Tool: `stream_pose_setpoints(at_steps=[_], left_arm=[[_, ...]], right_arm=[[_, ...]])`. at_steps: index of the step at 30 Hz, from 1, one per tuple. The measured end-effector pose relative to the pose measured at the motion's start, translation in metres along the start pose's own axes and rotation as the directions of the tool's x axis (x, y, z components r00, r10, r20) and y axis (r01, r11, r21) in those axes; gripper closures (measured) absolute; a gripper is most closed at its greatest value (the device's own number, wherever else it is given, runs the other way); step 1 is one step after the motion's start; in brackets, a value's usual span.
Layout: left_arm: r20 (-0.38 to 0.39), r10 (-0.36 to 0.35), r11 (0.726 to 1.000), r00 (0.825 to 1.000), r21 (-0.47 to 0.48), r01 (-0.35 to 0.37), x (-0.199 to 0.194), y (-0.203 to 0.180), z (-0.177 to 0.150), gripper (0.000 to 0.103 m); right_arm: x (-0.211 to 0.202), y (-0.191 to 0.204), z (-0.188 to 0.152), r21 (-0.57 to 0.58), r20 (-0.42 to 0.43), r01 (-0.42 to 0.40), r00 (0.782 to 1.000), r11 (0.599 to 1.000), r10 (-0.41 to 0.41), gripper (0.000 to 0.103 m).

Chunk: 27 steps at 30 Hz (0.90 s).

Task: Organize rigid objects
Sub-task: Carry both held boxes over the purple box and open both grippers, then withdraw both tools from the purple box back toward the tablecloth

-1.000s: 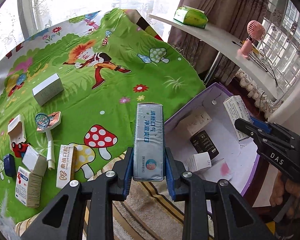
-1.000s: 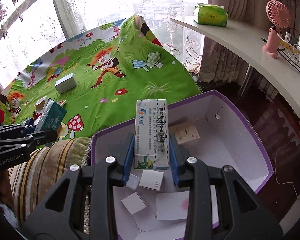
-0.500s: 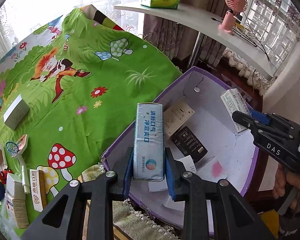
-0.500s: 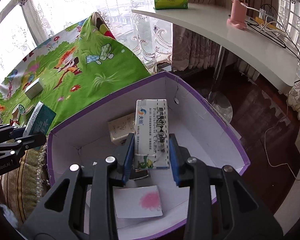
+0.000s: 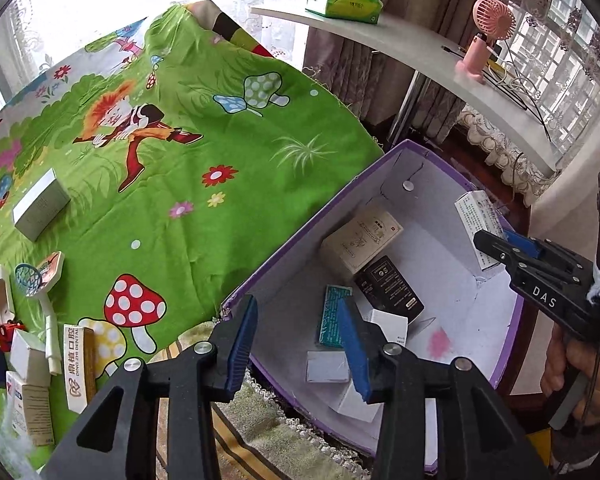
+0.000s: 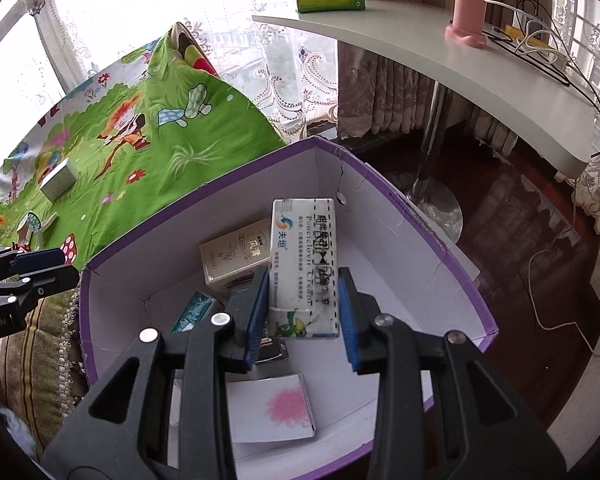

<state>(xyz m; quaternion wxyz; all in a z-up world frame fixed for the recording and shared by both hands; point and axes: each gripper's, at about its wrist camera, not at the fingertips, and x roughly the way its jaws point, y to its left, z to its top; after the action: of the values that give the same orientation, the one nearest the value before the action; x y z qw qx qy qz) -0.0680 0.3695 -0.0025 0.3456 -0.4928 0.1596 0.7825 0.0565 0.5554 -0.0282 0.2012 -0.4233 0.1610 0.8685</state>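
Where the green cartoon cloth spreads at the left, a white box lies flat, well apart from the cluster of small cartons by the toothpaste carton near the lower edge. Rightward, the left gripper stands over the near wall of the purple-edged box; its jaws have just been opening and nothing is between the blue pads. The teal carton now lies inside the box, just beyond the right pad, its long axis running away from the gripper; whether it leans on the black carton beside it is hard to tell. A beige carton rests behind those, against the box's far wall. Further right, the right gripper is clenched on a white ointment carton, which is gripped near its lower end. Its long axis points forward along the fingers, over the box's interior and above a pink-flowered card on the floor of the box.
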Motion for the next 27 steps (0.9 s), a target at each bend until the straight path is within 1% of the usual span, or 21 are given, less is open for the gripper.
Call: stream_pose_setpoints(at_steps=[3, 4, 6, 8, 17, 25, 27], left_arm=[[0.012, 0.008, 1.000, 1.000, -0.023, -0.007, -0.007, 0.008, -0.004, 0.059], [0.016, 0.008, 1.000, 1.000, -0.030, -0.008, -0.009, 0.011, -0.006, 0.059], [0.023, 0.011, 0.999, 1.000, -0.043, -0.010, -0.014, 0.016, -0.009, 0.059], [0.029, 0.013, 0.999, 0.999, -0.052, -0.011, -0.018, 0.021, -0.012, 0.059], [0.056, 0.025, 0.990, 0.998, -0.141, -0.017, -0.037, 0.055, -0.028, 0.059], [0.074, 0.037, 0.977, 0.997, -0.213, -0.021, -0.053, 0.085, -0.047, 0.058], [0.081, 0.040, 0.973, 0.996, -0.231, -0.020, -0.058, 0.093, -0.052, 0.058]], right_arm=[[0.002, 0.001, 0.001, -0.008, -0.005, 0.003, 1.000, 1.000, -0.003, 0.065], [0.003, 0.001, 0.001, -0.008, -0.011, 0.007, 1.000, 1.000, -0.007, 0.062], [0.003, 0.000, 0.000, -0.007, -0.010, 0.008, 1.000, 1.000, -0.008, 0.053], [0.003, -0.001, -0.001, -0.006, -0.012, 0.010, 1.000, 1.000, -0.010, 0.049], [-0.005, 0.003, 0.003, -0.007, -0.004, 0.011, 1.000, 1.000, -0.011, 0.049], [-0.016, 0.028, 0.007, -0.047, 0.010, -0.024, 1.000, 0.999, 0.024, 0.049], [-0.019, 0.037, 0.008, -0.064, 0.015, -0.035, 0.999, 0.997, 0.036, 0.048]])
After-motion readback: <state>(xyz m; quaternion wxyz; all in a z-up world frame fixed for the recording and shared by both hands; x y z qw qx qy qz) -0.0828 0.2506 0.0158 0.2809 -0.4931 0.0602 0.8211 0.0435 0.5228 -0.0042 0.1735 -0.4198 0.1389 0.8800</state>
